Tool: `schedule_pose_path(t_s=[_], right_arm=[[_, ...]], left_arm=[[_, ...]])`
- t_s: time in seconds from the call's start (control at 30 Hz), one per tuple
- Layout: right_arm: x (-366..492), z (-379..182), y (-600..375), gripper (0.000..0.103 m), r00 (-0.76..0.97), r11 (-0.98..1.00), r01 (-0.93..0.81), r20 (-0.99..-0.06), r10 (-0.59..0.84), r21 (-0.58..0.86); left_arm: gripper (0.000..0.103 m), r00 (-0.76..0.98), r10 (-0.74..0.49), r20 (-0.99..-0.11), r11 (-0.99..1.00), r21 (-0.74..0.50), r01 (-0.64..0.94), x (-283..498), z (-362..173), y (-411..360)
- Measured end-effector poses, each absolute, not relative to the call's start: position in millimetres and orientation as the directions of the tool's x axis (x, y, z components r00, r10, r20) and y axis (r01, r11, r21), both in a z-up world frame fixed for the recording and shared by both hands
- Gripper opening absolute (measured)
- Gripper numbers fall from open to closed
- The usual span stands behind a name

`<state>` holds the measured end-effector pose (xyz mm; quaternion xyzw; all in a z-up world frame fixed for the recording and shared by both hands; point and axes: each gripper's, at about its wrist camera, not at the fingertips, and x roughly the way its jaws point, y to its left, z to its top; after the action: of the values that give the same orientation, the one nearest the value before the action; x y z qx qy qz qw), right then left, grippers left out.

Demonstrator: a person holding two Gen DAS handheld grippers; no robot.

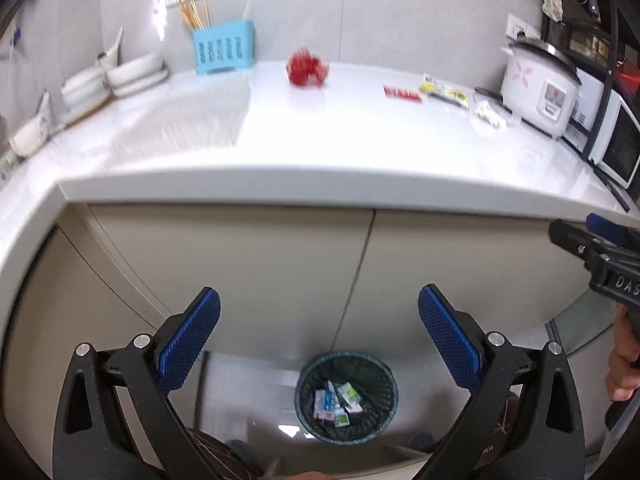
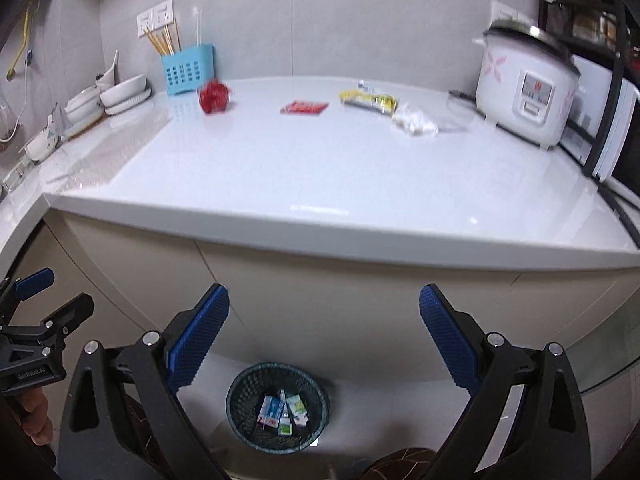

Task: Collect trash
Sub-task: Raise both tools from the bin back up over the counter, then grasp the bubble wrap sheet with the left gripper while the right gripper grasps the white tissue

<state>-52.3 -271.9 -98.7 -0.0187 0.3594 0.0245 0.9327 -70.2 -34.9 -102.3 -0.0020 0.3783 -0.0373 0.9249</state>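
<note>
On the white counter (image 2: 320,168) lie a crumpled red wrapper (image 2: 215,97), a flat red packet (image 2: 304,107), a yellow wrapper (image 2: 368,100) and a crumpled white tissue (image 2: 414,120). They also show in the left wrist view: red wrapper (image 1: 307,68), red packet (image 1: 402,93), yellow wrapper (image 1: 444,94), tissue (image 1: 490,114). A dark mesh bin (image 2: 278,408) on the floor holds small packets; it shows in the left view too (image 1: 347,398). My left gripper (image 1: 319,336) and right gripper (image 2: 324,336) are both open and empty, held below the counter edge above the bin.
A white rice cooker (image 2: 528,88) and a microwave (image 1: 612,140) stand at the counter's right. A blue chopstick holder (image 2: 187,70) and stacked white bowls (image 2: 120,94) stand at the back left. Beige cabinet doors (image 1: 280,272) are under the counter.
</note>
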Motion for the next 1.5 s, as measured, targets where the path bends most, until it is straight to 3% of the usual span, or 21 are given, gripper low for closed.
schedule_pose_path(t_s=[0.47,0.7,1.17,1.5], right_arm=[[3,-15,-293,0.092,0.74,0.999,-0.039,-0.671,0.045,0.023],[51,15,-324,0.092,0.724,0.998,0.02,-0.69,0.024,0.056],[125,22,-356,0.092,0.695,0.995,0.092,-0.714,-0.085,-0.029],[180,-15,-355,0.09,0.647,0.993,0.092,-0.753,-0.118,-0.076]], left_arm=[[0.097,0.74,-0.002,-0.673,1.0,0.003,0.006,-22,-1,-13],[0.097,0.71,-0.009,-0.705,0.999,-0.04,-0.027,20,29,13],[0.097,0.641,0.092,-0.762,0.993,0.023,-0.116,101,28,57],[0.097,0.584,0.124,-0.802,0.988,0.048,-0.145,157,2,83]])
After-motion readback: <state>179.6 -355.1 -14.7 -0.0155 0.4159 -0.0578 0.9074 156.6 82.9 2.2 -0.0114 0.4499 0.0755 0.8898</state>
